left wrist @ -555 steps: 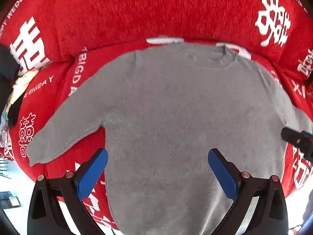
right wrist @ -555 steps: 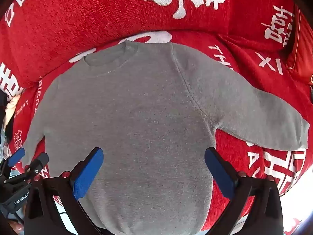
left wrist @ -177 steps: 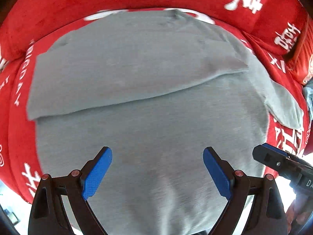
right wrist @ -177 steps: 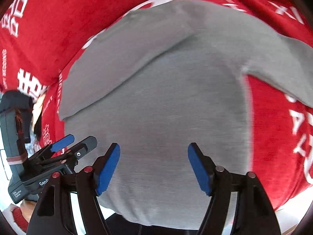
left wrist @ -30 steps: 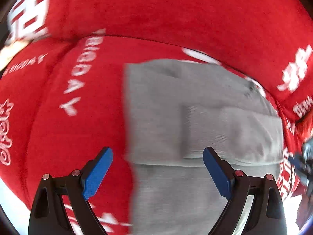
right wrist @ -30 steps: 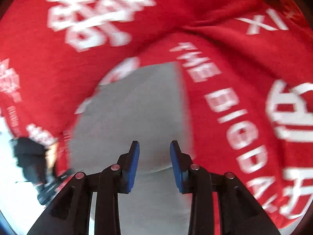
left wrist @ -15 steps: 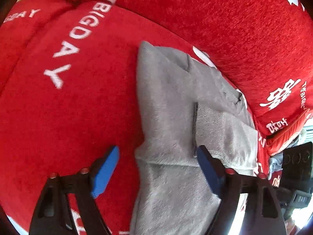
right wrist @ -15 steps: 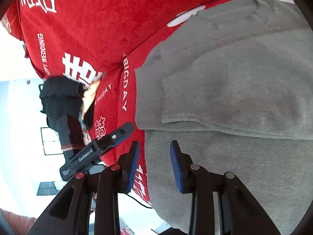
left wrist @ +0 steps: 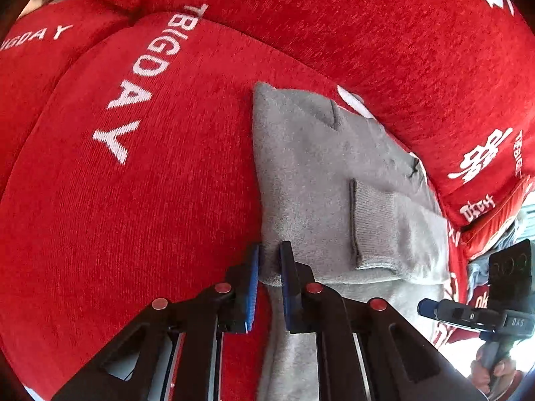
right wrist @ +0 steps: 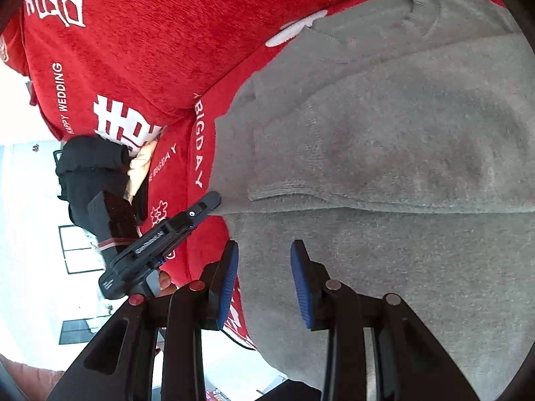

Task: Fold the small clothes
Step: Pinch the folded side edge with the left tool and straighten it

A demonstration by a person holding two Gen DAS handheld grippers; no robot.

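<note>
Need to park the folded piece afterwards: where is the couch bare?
Bare: the red seat cushion left of the grey sweater, up to the backrest. Crowded: the right side, where the sweater meets the backrest and the right gripper hovers.

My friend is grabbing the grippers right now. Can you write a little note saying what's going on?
Left hand-held gripper: shut on the left edge of the grey sweater.
Right hand-held gripper: partly open, holding nothing, over the sweater's lower part.
The sweater lies on the red sofa cover, both sleeves already folded in, one cuff on top.
Left to do: fold the body over and tidy it.
</note>
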